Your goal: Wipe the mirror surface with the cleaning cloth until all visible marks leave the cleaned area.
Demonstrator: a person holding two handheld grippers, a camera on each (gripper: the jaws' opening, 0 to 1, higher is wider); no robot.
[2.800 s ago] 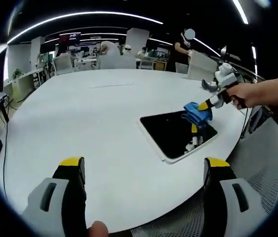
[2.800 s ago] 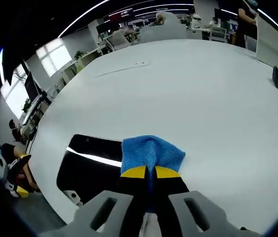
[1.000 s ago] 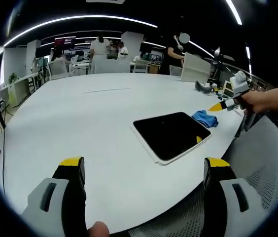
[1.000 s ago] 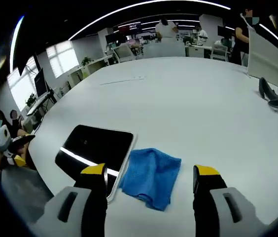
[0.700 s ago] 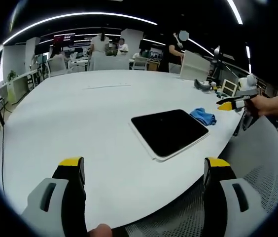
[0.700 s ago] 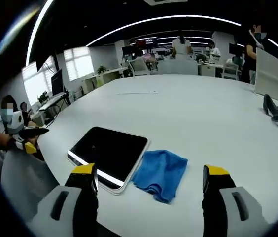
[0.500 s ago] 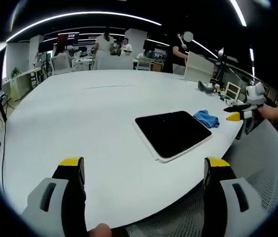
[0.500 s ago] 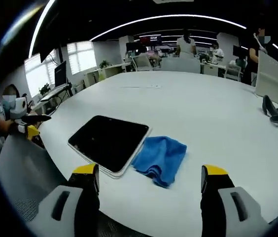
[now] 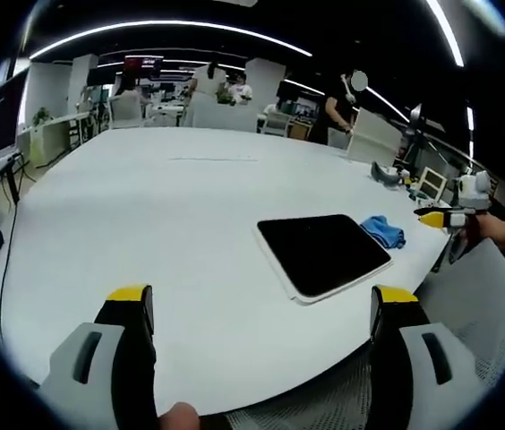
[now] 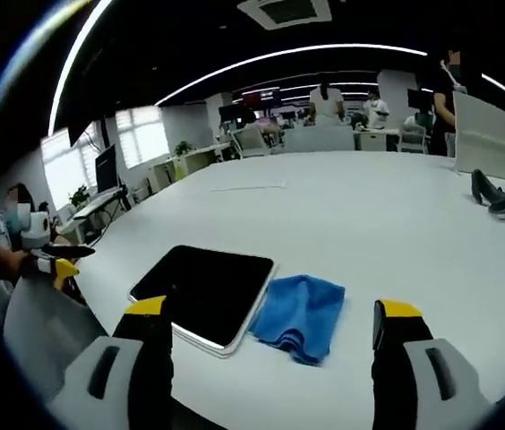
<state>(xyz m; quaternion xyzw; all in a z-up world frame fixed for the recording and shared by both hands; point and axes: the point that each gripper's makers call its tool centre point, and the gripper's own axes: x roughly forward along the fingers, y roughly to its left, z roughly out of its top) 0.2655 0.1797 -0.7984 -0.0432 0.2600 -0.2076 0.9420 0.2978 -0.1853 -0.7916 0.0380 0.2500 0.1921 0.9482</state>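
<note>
I see long white ceiling light strips [image 9: 163, 29] curving with the fisheye bend, lighting the broad white table [image 9: 145, 206] evenly; shadows stay soft, far desks look blurred, and edges darken.

Mirror [image 10: 206, 290] flat on table [image 10: 351, 215], near table's near edge in right gripper view. Cleaning cloth [image 10: 301, 314] on table, just right of mirror, touching its edge. Left gripper [image 10: 54, 261] far left, off table. In left gripper view: cloth [image 9: 384, 230] at mirror's [image 9: 322, 253] far right corner; right gripper [image 9: 439, 218] right, beyond table [image 9: 145, 215] edge.
</note>
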